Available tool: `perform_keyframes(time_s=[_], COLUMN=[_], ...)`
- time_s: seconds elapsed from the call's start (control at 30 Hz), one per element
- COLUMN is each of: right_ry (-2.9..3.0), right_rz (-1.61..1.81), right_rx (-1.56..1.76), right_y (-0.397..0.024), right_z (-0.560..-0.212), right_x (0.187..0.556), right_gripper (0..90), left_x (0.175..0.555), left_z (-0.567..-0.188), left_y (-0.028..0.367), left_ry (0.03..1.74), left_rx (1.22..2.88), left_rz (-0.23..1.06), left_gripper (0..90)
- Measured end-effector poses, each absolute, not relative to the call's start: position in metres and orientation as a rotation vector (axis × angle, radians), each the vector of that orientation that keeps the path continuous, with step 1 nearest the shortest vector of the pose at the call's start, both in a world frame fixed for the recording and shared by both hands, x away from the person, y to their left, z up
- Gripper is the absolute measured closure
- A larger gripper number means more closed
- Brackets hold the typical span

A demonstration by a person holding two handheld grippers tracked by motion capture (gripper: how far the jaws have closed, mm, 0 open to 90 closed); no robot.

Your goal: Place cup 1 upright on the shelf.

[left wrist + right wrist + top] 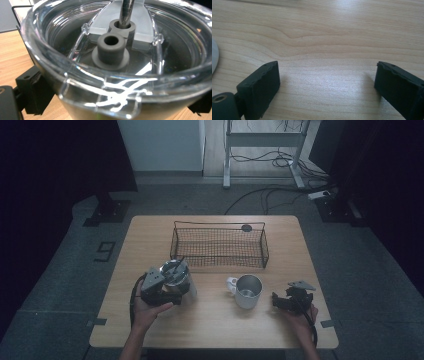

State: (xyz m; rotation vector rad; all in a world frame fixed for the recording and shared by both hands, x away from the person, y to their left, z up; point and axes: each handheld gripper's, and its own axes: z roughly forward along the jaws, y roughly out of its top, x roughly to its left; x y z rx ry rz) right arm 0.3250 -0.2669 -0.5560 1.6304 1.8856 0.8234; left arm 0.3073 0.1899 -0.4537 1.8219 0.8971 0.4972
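A tumbler (176,276) with a clear lid (75,62) and a metal straw (126,10) stands at the table's left middle. My left gripper (174,289) is shut on its body, one black jaw on each side just under the lid rim; up close, the left gripper (117,102) has the tumbler between its jaws. A steel mug (248,291) with a white handle stands right of centre. To the mug's right my right gripper (279,301) rests low over the wood. The right gripper (327,85) is open with nothing between its jaws.
A black wire basket (220,248) sits at the back middle of the wooden table (210,325), with a small black round thing (246,227) at its far right corner. The mug's pale edge (214,57) lies just left of the right jaws.
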Motion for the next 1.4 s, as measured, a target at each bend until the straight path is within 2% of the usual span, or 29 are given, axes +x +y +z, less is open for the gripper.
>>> perform_keyframes(time_s=[0.4, 0.83, 1.4], right_ry=[1.887, 1.883, 1.879], right_rz=[0.828, 0.826, 0.822], right_rx=[1.63, 1.63, 1.634], right_y=[-0.267, -0.267, -0.266], right_z=[-0.556, -0.556, -0.556], right_x=[0.325, 0.325, 0.324], right_gripper=[6.7, 7.2, 7.9], left_x=[0.31, 0.316, 0.322], left_z=[-0.454, -0.427, -0.412], left_y=[0.189, 0.196, 0.2], left_ry=[0.949, 0.95, 0.95], left_rx=[1.818, 1.767, 1.744], left_rz=[0.495, 0.513, 0.532], left_gripper=[4.1, 4.1, 4.1])
